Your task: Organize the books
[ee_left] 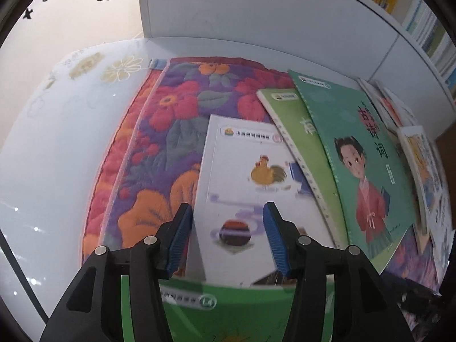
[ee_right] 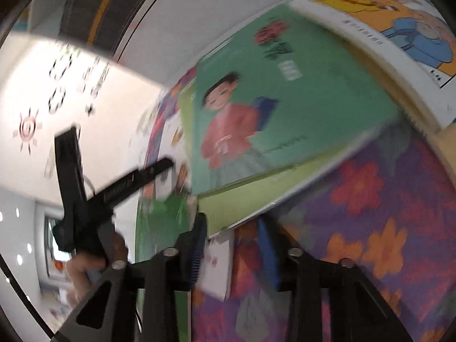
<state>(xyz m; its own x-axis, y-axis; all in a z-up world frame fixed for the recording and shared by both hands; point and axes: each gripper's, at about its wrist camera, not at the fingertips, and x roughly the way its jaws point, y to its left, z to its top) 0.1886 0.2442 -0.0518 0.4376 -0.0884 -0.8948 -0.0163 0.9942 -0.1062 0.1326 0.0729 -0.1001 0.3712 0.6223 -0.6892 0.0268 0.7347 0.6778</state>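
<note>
Floral mat (ee_left: 159,142), books fanned flat, white shelf (ee_left: 384,37) holding upright books

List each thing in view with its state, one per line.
Rooster book: lying flat, face up, closed.
Teal book: closed, overlapping the light green book.
Floral mat: spread flat under the books.
Left tongs: open above the rooster book.
Right tongs: open, empty.

Floral quilt (ee_left: 171,119) on white table (ee_left: 51,148)

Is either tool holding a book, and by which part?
Left tool holds nothing, open above the rooster book. Right tool: too blurred to tell.
</note>
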